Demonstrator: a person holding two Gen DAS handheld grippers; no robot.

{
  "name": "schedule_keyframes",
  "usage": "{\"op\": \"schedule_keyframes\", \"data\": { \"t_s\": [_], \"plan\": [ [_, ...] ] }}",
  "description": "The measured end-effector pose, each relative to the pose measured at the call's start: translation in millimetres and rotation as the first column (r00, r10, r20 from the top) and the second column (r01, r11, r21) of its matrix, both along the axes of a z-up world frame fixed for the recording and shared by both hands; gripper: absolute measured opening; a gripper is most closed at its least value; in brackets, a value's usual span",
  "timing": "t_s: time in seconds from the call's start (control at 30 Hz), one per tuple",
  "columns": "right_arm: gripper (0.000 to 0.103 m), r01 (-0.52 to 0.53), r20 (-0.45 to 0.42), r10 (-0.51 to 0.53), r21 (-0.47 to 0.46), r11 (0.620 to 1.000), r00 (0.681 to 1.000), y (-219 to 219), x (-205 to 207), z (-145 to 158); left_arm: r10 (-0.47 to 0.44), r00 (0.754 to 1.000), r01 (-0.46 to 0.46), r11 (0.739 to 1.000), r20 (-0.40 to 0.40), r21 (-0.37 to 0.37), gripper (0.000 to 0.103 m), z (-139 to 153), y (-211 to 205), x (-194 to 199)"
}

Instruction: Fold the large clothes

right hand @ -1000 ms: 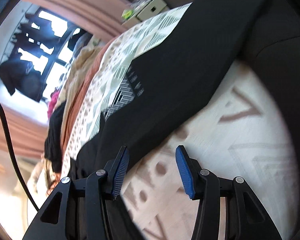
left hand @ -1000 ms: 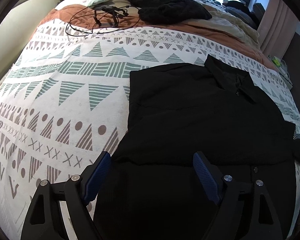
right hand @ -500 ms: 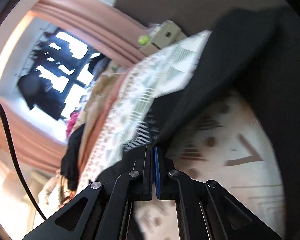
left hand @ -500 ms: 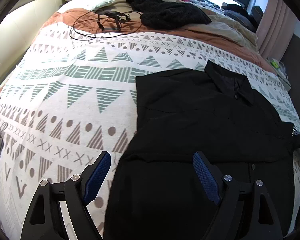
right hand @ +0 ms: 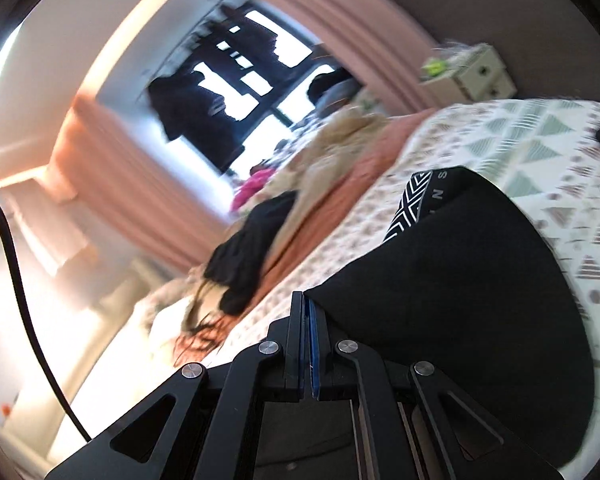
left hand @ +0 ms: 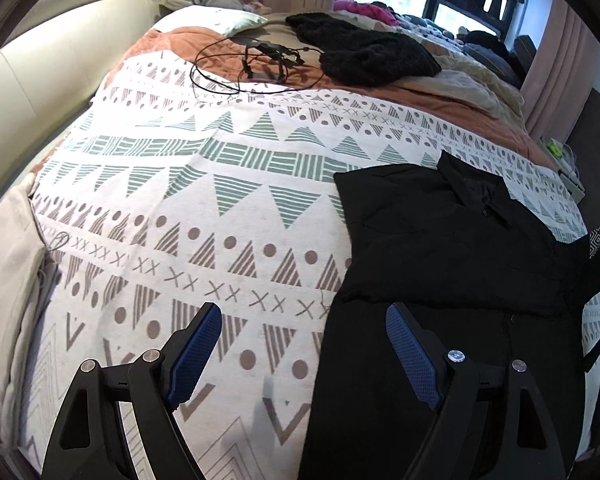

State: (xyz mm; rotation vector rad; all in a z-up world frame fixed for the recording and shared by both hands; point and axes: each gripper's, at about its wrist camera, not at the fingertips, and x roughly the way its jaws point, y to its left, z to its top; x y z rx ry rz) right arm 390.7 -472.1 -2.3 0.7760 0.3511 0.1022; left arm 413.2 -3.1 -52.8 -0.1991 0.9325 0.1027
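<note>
The black shirt [left hand: 452, 248] lies collar-up on the patterned bedspread [left hand: 204, 184], toward the right side of the bed. The left gripper [left hand: 304, 344] hovers above its lower left edge, its 2 jaws spread wide with nothing between them. The right gripper [right hand: 309, 312] has its jaws pressed together, pinching a lifted fold of the shirt's black fabric

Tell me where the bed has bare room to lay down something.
Free: the patterned white bedspread between the black collared shirt and the bed's left edge. Crowded: the far end, with black tangled cable and black knitted garment.
</note>
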Motion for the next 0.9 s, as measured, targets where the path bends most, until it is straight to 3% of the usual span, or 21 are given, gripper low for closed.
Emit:
{"op": "schedule_keyframes", "data": {
  "t_s": [0.2, 0.4, 0.5, 0.57, 0.6, 0.63, 0.67, 0.7, 0.73, 0.9],
  "plan": [
    [0.004, -0.108, -0.026, 0.106, -0.071, 0.992, 0.994, 54, 13, 0, 0.018, 1.0, -0.018, 1.0, 0.006, 0.017, 0.085, 5, 29, -20],
    [0.004, -0.236, -0.144, 0.217, -0.134, 0.962, 0.966, 101, 45, -23, 0.047, 0.999, -0.047, 0.999, -0.008, 0.009, 0.085, 1, 50, -30],
    [0.005, -0.31, -0.263, 0.273, -0.111, 0.944, 0.925, 125, 67, -55, 0.057, 0.998, -0.057, 0.998, -0.009, -0.002, 0.085, 0, 53, -32],
    [0.009, -0.356, -0.39, 0.297, -0.086, 0.931, 0.872, 141, 80, -84, 0.056, 0.998, -0.056, 0.998, -0.009, -0.022, 0.085, -2, 53, -32],
    [0.013, -0.368, -0.464, 0.305, -0.048, 0.929, 0.832, 145, 87, -102, 0.052, 0.999, -0.052, 0.998, -0.008, -0.031, 0.085, -2, 51, -32],
    [0.03, -0.373, -0.503, 0.326, 0.008, 0.928, 0.8, 147, 89, -116, 0.046, 0.999, -0.046, 0.998, -0.006, -0.035, 0.085, -3, 49, -32],
    [0.051, -0.372, -0.511, 0.339, 0.039, 0.927, 0.79, 146, 88, -122, 0.039, 0.999, -0.039, 0.999, -0.006, -0.035, 0.085, -4, 46, -31],
    [0.058, -0.364, -0.511, 0.338, 0.053, 0.93, 0.79, 144, 85, -124, 0.032, 0.999, -0.032, 0.999, -0.006, -0.033, 0.085, -5, 43, -30],
    [0.063, -0.352, -0.509, 0.327, 0.051, 0.935, 0.796, 140, 81, -123, 0.024, 1.0, -0.025, 0.999, -0.006, -0.033, 0.085, -5, 40, -29],
    [0.064, -0.26, -0.507, 0.298, 0.145, 0.955, 0.809, 111, 49, -128, -0.011, 1.0, 0.011, 0.999, 0.004, -0.044, 0.085, -8, 25, -27]
  ]
}}
